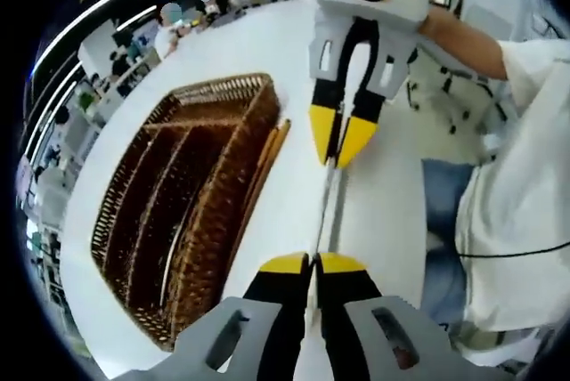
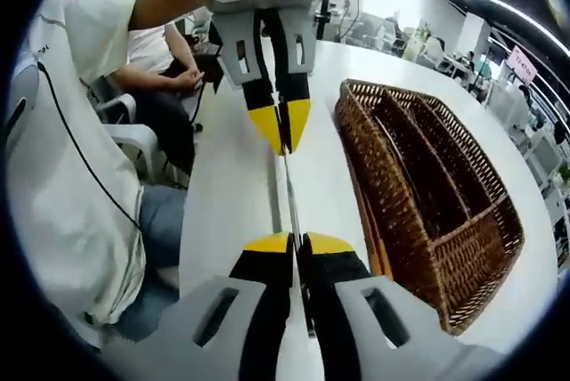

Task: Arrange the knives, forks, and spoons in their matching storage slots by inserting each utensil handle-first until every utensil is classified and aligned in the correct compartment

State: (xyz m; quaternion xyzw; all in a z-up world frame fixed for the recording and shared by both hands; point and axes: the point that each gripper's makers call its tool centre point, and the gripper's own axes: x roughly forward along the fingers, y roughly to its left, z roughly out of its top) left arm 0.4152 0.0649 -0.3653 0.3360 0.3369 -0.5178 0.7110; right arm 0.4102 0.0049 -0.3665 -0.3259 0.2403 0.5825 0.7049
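A slim metal utensil [image 1: 322,207] [image 2: 289,192] is stretched between my two grippers above the white table [image 1: 258,38] [image 2: 223,194]; its head is hidden, so I cannot tell its kind. My left gripper [image 1: 312,263] [image 2: 283,134] is shut on one end. My right gripper [image 1: 342,151] [image 2: 297,243] is shut on the other end. The brown wicker tray [image 1: 218,85] [image 2: 485,261] with long slots lies just beside the utensil, parallel to it. A thin silvery piece [image 1: 171,261] seems to lie in one slot.
A narrow orange-brown stick [image 1: 272,157] [image 2: 375,243] lies along the tray's near wall. The person in a white shirt [image 1: 521,176] [image 2: 71,158] stands at the table's edge. Another person [image 2: 165,60] sits by a chair [image 2: 134,139]. Office desks lie beyond.
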